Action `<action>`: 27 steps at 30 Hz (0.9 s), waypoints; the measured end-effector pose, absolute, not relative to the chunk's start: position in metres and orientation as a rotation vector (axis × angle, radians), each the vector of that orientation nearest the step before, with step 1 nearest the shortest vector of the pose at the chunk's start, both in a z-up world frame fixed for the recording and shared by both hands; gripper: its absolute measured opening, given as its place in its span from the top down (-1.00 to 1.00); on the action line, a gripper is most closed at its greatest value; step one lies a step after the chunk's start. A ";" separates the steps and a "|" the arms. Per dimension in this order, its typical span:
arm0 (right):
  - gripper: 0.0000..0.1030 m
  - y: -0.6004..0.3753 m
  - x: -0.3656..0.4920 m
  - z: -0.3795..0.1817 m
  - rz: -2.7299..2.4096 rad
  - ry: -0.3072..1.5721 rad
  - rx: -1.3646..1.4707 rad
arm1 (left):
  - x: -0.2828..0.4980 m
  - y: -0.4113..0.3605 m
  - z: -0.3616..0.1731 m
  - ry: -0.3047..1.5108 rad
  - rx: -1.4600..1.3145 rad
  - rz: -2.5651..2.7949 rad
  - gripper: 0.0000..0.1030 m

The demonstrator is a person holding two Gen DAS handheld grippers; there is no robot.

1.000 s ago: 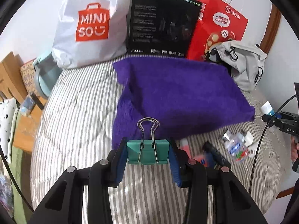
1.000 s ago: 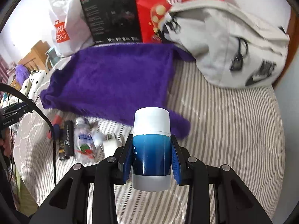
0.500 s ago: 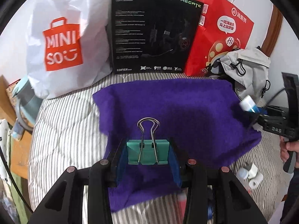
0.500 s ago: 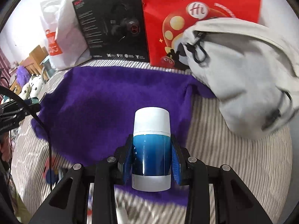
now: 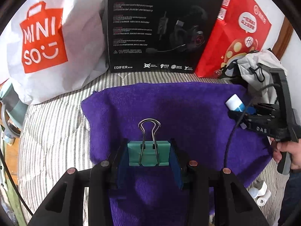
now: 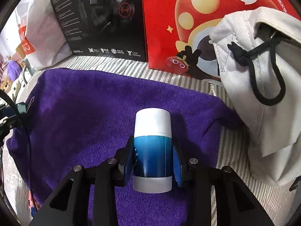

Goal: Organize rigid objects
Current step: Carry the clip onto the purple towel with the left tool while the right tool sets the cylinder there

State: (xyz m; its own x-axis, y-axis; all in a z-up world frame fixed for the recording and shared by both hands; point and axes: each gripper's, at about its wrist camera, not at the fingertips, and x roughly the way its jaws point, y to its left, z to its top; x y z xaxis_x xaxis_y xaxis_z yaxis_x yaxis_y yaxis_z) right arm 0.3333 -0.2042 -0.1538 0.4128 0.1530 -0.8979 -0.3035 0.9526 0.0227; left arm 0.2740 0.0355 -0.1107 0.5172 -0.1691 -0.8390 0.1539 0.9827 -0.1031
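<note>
**Both grippers loaded, over the towel — placement step**

Left gripper: clamped on the teal binder clip, wire handles pointing forward. Clip is off the surface, hanging above the near-centre of the purple towel.

Right gripper: clamped on the blue bottle, white cap forward, pads on the blue midsection. It is over the right part of the towel, near the edge next to the grey drawstring bag. Height above the cloth can't be judged from the wrist view.

A few small white items lie on the striped bed cover beyond the towel's near-right edge, not yet collected.

Far side: white shopping bag, black headset box and red paper bag stand along the wall, behind the towel.

Judgement: transport looks done, set-down is next. Each gripper needs to lower until its item rests on the towel, then let go. Keep the two items apart, and keep the bottle inboard of the towel edge; laid on its side it may roll on the soft bedding.
</note>
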 end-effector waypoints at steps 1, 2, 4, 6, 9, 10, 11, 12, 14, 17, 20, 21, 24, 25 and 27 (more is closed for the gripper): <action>0.29 -0.204 0.333 -0.154 0.289 1.108 -0.155 | 0.277 0.036 -0.113 1.012 -0.017 -0.192 0.24; 0.27 -0.204 0.332 -0.154 0.295 1.112 -0.154 | 0.280 0.035 -0.114 1.014 -0.017 -0.191 0.24; 0.01 -0.203 0.328 -0.154 0.315 1.114 -0.159 | 0.286 0.034 -0.117 1.016 -0.013 -0.194 0.24; -0.26 -0.202 0.323 -0.154 0.322 1.133 -0.163 | 0.293 0.034 -0.121 1.017 -0.009 -0.190 0.24; -0.30 -0.200 0.311 -0.154 0.318 1.129 -0.194 | 0.302 0.032 -0.125 1.020 0.001 -0.186 0.24; -0.30 -0.202 0.306 -0.152 0.313 1.129 -0.199 | 0.306 0.032 -0.127 1.022 -0.001 -0.185 0.24; -0.30 -0.204 0.303 -0.149 0.317 1.129 -0.193 | 0.310 0.031 -0.129 1.026 -0.004 -0.183 0.24; -0.30 -0.207 0.297 -0.145 0.321 1.129 -0.179 | 0.314 0.030 -0.130 1.029 -0.001 -0.184 0.24; -0.30 -0.211 0.286 -0.136 0.302 1.123 -0.175 | 0.318 0.028 -0.132 1.030 0.008 -0.176 0.24; -0.30 -0.216 0.265 -0.118 0.302 1.094 -0.173 | 0.322 0.023 -0.138 1.053 0.032 -0.156 0.24; -0.30 -0.223 0.243 -0.104 0.303 1.079 -0.135 | 0.320 0.020 -0.139 1.062 0.061 -0.144 0.24; -0.30 -0.225 0.235 -0.100 0.306 1.079 -0.121 | 0.320 0.018 -0.139 1.066 0.072 -0.144 0.21; -0.30 -0.231 0.213 -0.094 0.295 1.082 -0.102 | 0.314 0.011 -0.140 1.062 0.123 -0.125 -0.01; -0.30 -0.232 0.207 -0.094 0.296 1.086 -0.097 | 0.313 0.007 -0.141 1.060 0.132 -0.114 -0.07; -0.30 -0.236 0.194 -0.091 0.296 1.090 -0.087 | 0.309 0.006 -0.140 1.075 0.130 -0.113 -0.08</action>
